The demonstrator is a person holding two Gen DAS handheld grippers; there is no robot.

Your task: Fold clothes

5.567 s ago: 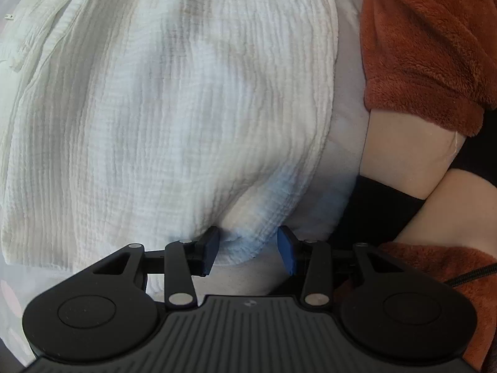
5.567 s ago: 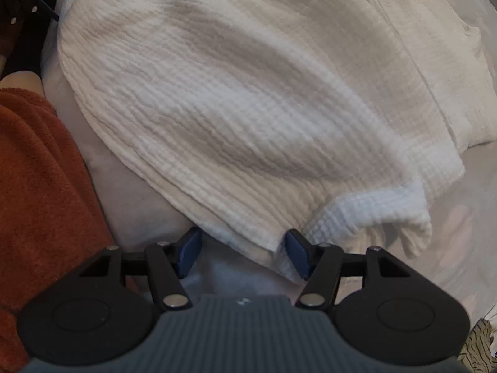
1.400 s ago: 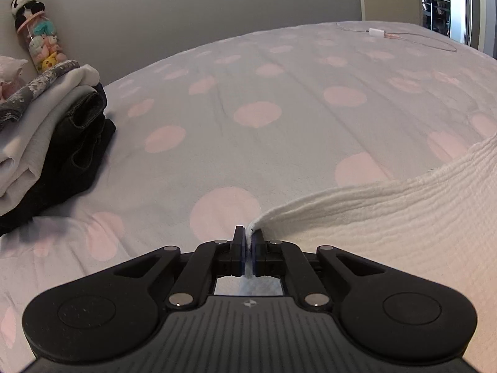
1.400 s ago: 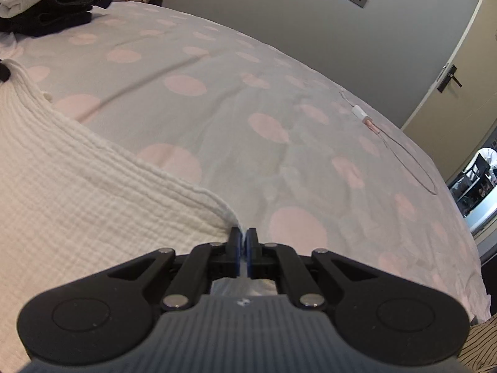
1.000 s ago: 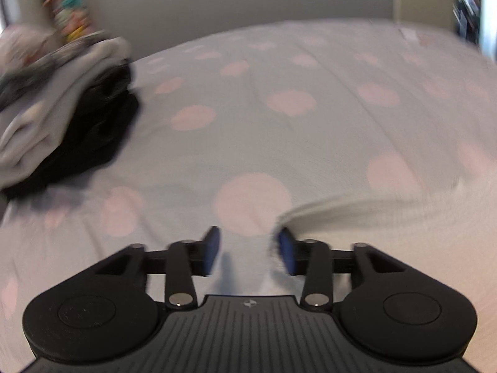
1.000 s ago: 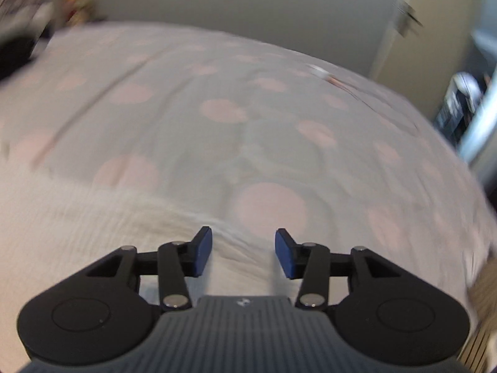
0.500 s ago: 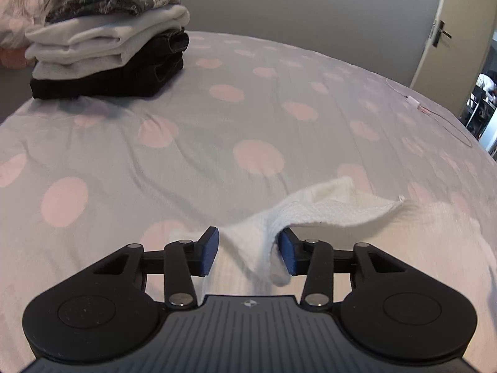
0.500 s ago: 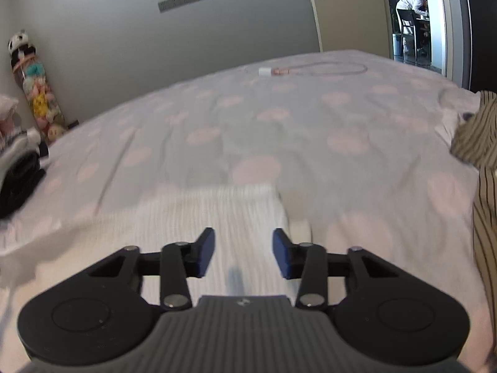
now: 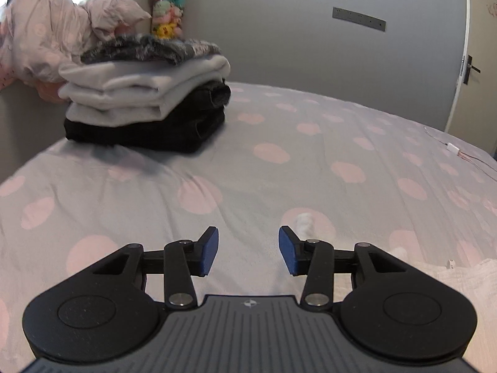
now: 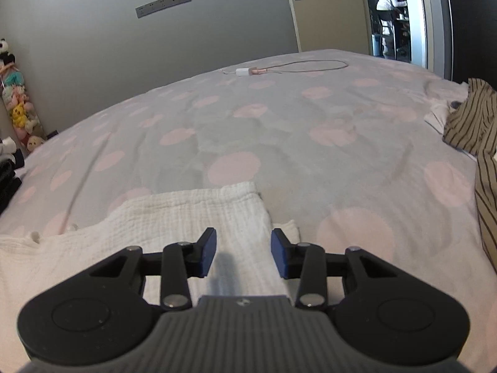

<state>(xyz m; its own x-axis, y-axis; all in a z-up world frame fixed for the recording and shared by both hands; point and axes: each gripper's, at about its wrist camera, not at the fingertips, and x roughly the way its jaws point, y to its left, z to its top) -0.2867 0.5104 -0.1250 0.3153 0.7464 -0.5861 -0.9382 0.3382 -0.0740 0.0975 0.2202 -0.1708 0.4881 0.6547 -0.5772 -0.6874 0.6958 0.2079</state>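
We're over the bed with both grippers released. Left gripper (image 9: pixel 248 250): jaws apart, blue pads bare, only the spotted bedspread (image 9: pixel 279 168) showing between them. Right gripper (image 10: pixel 243 252): jaws apart too, nothing clamped; the white garment (image 10: pixel 198 214) lies flat on the bedspread (image 10: pixel 310 124) under and between the pads, which don't press on it.

Where the white garment is: in the right wrist view it fills 6 to 9 o'clock, folded edge running up to about centre frame, one corner just past the right finger. In the left wrist view only its edge (image 9: pixel 459 275) shows at 4 o'clock, well to the side of the jaws, plus a small white tuft at 3 o'clock just past the right finger.

Stack of folded clothes (image 9: pixel 146 102) sits at 10–11 o'clock in the left wrist view, dark pieces at the bottom, pale grey ones above, fuzzy grey on top. Striped fabric (image 10: pixel 478 143) at 3 o'clock in the right wrist view, apart from the garment. Charger cable (image 10: pixel 279 68) at 12 o'clock, far side of the bed.
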